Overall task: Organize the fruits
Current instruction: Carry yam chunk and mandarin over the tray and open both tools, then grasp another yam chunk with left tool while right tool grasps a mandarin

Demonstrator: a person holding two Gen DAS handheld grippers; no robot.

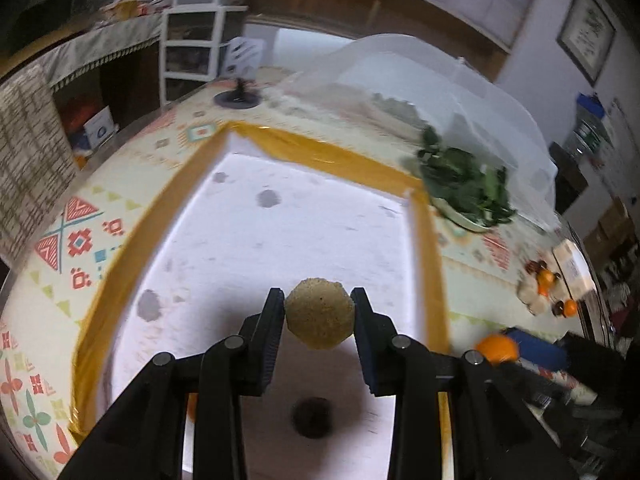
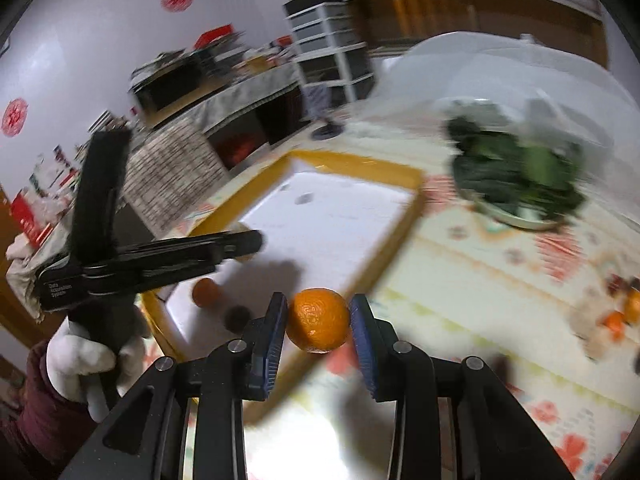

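The left gripper [image 1: 319, 312] is clamped on a rough tan fruit [image 1: 319, 313], both fingers touching its sides, and holds it above the white floor of the yellow-rimmed tray [image 1: 280, 142]. Under it on the tray lies a dark round fruit [image 1: 311, 417].

The right gripper [image 2: 319, 320] pinches an orange [image 2: 318, 319] between its blue pads, over the tray's near right rim and the patterned tablecloth [image 2: 500, 264]. In the right wrist view a small orange [image 2: 206, 292] and the dark fruit [image 2: 237, 317] sit in the tray's near corner.

The left tool's black body carries white print (it seems to read "Data Acquisition System", small and blurred). A plate of greens [image 1: 466, 184] stands just beyond the tray's far right corner.
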